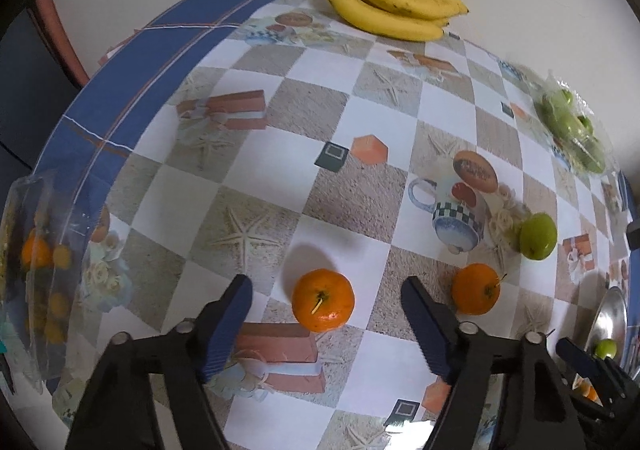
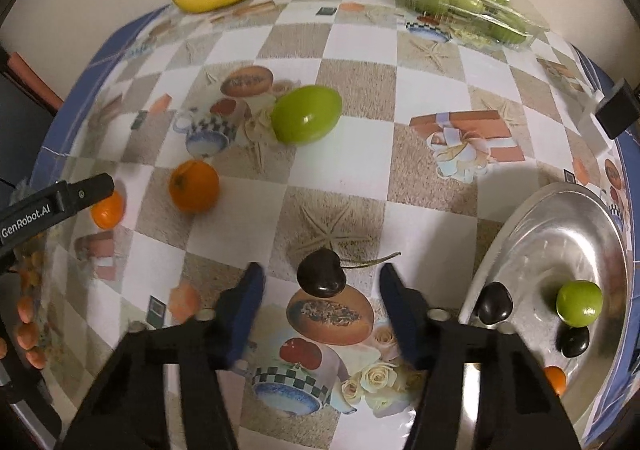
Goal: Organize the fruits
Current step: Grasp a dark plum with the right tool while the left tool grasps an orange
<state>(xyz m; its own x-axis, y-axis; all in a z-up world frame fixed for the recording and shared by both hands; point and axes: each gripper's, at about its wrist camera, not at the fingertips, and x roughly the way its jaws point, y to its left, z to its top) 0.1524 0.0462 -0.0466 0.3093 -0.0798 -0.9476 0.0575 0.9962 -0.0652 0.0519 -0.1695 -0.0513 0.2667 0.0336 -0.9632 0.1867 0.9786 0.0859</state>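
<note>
In the left wrist view an orange tangerine lies on the checked tablecloth between the blue fingers of my left gripper, with a gap on each side. A second tangerine and a green fruit lie to its right. In the right wrist view a dark cherry with a long stem sits between the fingers of my right gripper, and neither pad touches it. A metal plate at the right holds a green fruit, two dark cherries and a small tangerine.
A bunch of bananas lies at the table's far edge by the wall. A clear pack of green fruits stands far right. Another clear pack with small orange fruits sits at the left edge. A large green fruit and a tangerine lie mid-table.
</note>
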